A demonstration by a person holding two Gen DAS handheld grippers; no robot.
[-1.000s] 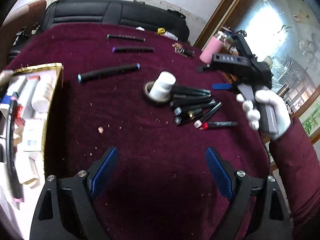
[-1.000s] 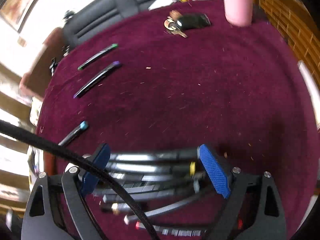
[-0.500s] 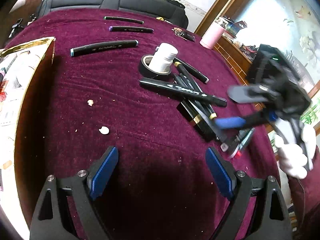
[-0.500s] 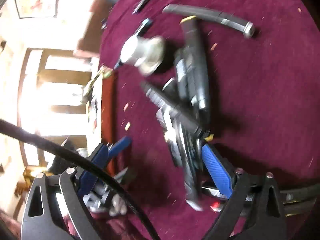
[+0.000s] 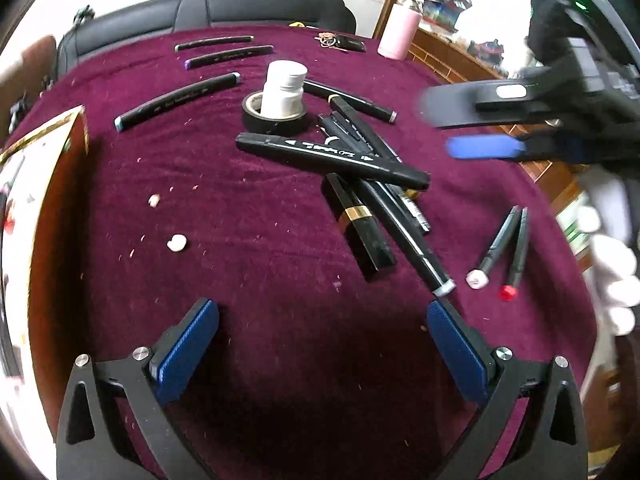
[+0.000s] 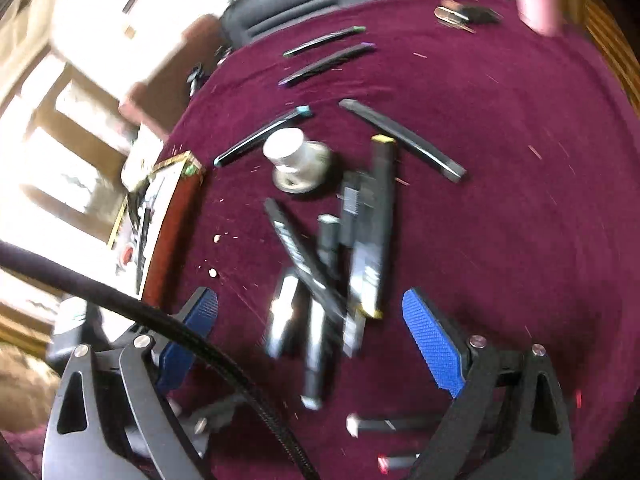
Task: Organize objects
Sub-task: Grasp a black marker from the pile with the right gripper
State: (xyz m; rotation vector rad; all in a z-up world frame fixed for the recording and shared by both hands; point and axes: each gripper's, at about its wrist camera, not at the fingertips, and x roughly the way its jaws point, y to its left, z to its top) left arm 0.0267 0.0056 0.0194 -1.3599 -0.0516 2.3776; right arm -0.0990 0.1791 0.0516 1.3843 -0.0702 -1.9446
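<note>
Left wrist view: the left gripper [image 5: 322, 334] hovers above bare maroon cloth [image 5: 256, 360], its jaws spread wide after just opening further, nothing between them. The task's things, a heap of black markers [image 5: 332, 156] crossed over one another, lie at about one o'clock from it, with a gold-banded black tube [image 5: 358, 226] among them. Because they overlap, pinching one would likely drag or roll its neighbours. A white bottle [image 5: 284, 88] stands inside a roll of black tape [image 5: 274, 118] at twelve o'clock; a careless sweep could tip it. The right gripper [image 5: 476, 124] is blurred at two o'clock above the heap, so both tools reaching in together risk a clash. Two thin pens [image 5: 506, 252] lie at three o'clock near the table's right edge and could be knocked off. Open room is at six to nine o'clock, bounded by the gold-edged box [image 5: 60, 140] at nine.

Right wrist view: the right gripper [image 6: 310, 336] is also spread and empty, directly above the blurred heap. Clear cloth lies from one to three o'clock.
</note>
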